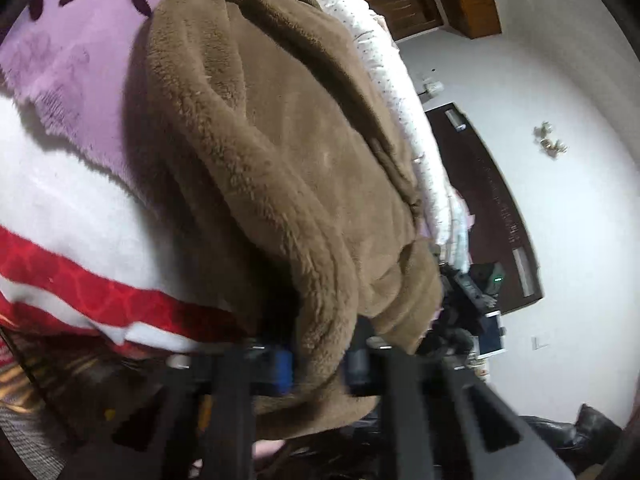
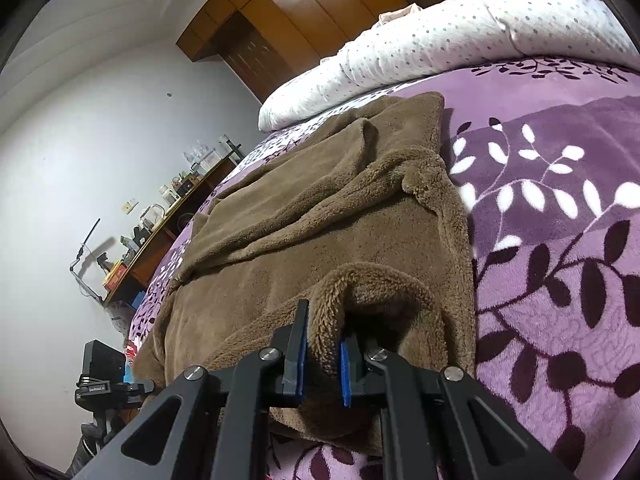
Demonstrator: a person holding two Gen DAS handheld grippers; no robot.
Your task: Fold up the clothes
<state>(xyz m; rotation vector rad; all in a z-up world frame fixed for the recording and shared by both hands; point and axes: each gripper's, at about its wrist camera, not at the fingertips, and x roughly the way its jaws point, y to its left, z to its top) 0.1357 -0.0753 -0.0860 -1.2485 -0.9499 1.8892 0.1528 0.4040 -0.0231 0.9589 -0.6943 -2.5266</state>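
A brown fleece garment [image 2: 320,216] lies spread on the purple leaf-patterned blanket [image 2: 560,240] of a bed. My right gripper [image 2: 324,356] is shut on a raised fold at the garment's near edge, the plush bunched between its blue pads [image 2: 346,368]. In the left wrist view the same brown fleece garment [image 1: 280,160] fills the middle of the picture, and a thick rolled edge of it runs down between the blue pads [image 1: 282,368] of my left gripper [image 1: 320,368], which is shut on it.
A white dotted duvet [image 2: 440,40] lies rolled at the head of the bed. A red and white blanket [image 1: 80,272] covers the bed's edge. Along the white wall stands a dark desk [image 2: 160,232] cluttered with jars and small items; a wooden wardrobe [image 2: 320,4] lies beyond.
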